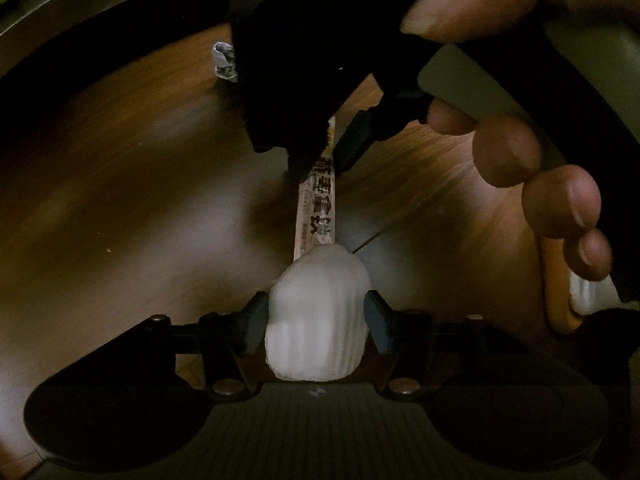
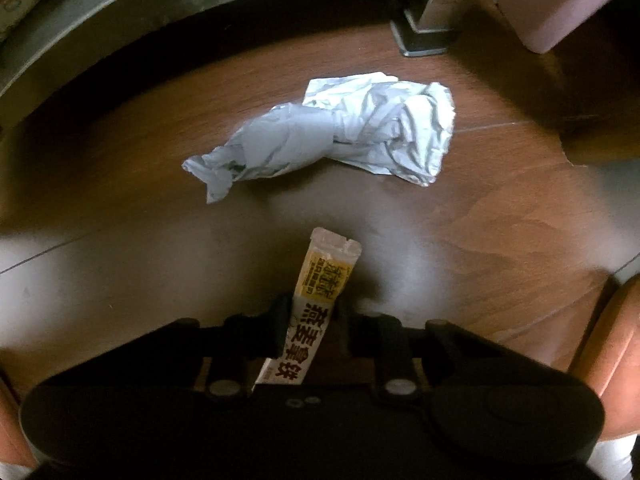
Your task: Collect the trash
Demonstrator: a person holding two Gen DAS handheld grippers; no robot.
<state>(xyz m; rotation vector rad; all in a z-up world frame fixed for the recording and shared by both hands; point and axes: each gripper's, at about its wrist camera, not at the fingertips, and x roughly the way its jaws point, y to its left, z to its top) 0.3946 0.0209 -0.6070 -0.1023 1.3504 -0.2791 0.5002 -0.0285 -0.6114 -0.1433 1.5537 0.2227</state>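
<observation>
Left wrist view: left gripper (image 1: 318,312) clenches a white ribbed paper wad (image 1: 318,320), apparently firmly; the long printed sachet wrapper (image 1: 316,208) runs straight ahead on the brown wooden floor (image 1: 120,200).
Right wrist view: right gripper (image 2: 312,320) grasps that wrapper (image 2: 316,304) across its long axis; crumpled grey-white paper (image 2: 332,132) lies ahead, apart.

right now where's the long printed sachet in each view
Left wrist view: the long printed sachet runs up the centre, from behind the white ribbed piece to the right tool.
Right wrist view: bottom centre, upright between the tool's fingers.
Shared landmark: the crumpled silver wrapper, upper left in the left view.
</observation>
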